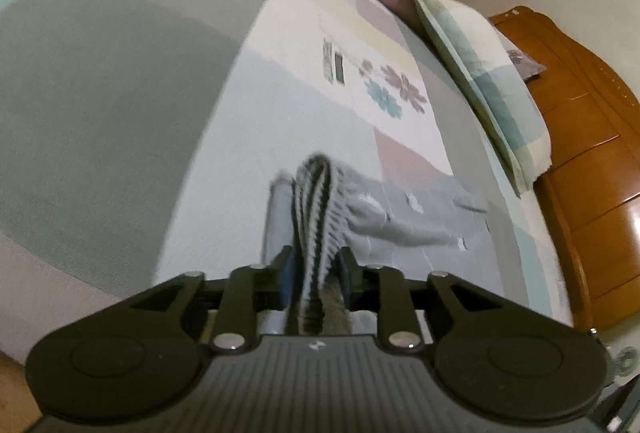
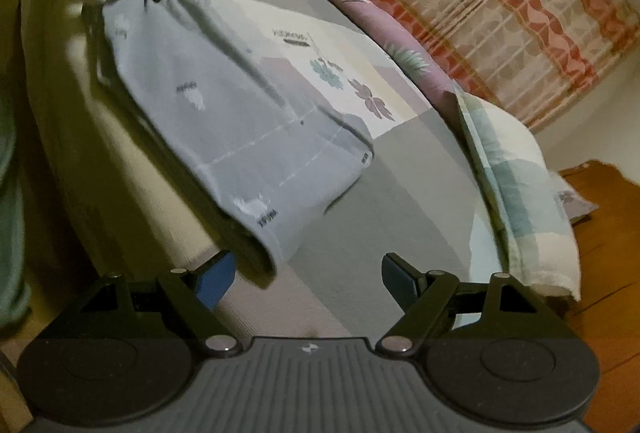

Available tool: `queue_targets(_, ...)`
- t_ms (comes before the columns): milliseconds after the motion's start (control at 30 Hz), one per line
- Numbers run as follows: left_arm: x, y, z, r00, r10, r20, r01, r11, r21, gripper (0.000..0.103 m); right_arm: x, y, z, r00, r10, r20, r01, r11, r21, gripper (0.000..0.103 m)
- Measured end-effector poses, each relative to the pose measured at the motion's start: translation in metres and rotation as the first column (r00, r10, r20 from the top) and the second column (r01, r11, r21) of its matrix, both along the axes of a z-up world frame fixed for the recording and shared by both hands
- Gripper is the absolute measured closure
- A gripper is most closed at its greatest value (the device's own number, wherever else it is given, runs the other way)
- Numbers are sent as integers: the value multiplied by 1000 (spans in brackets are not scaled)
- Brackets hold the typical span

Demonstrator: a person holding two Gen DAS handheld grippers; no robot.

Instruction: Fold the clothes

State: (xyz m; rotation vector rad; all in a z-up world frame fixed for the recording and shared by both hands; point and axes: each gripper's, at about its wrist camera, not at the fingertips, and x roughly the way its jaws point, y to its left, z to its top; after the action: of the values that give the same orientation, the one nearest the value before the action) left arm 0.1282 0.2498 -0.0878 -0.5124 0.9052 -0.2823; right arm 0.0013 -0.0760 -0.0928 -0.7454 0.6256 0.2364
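The grey printed garment (image 2: 240,129) lies spread across the bed (image 2: 400,193), one edge hanging off near me. My left tongs (image 1: 314,265) are clenched on its striped ribbed band (image 1: 320,193), lifting that end. My right tongs (image 2: 308,273) gape, released, just short of the near corner. I judge a fold is under way; next, I pinch that corner squarely.
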Motion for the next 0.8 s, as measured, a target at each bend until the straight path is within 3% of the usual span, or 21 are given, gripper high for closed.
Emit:
queue_targets(67,-3,1,13,999,-3,45,2,1000,28,75,1,-1,8,1000,-3,-1,3,998,58,19)
queue_targets(200,3,-16,34,989,-67,131,67,998,3,55,16,-1,26,1000,1,-10,1,982,188,20)
queue_targets(267,13,-35,34,983,-114,142,116,993,-3,53,29,0,34,1000,4,-9,-2,966,259,20)
queue_targets(333,25,-56,24,978,-175,118,176,984,-2,53,50,-1,39,999,9,-33,4,934,358,28)
queue_targets(400,32,-72,11,973,-211,87,210,977,25,53,73,-6,34,995,-7,-95,51,881,470,45)
queue_targets(467,35,-83,-3,973,-225,59,221,973,69,52,97,-12,22,988,-34,-153,113,830,547,46)
queue_targets(533,28,-76,-9,975,-212,62,206,974,99,52,105,-15,4,977,-70,-201,169,827,536,46)
queue_targets(633,15,-61,-15,973,-215,82,206,972,110,51,88,-26,-15,979,-65,-193,161,827,538,46)
queue_targets(800,4,-70,6,966,-236,105,206,949,239,48,106,-34,-1,983,-60,-172,150,803,577,46)
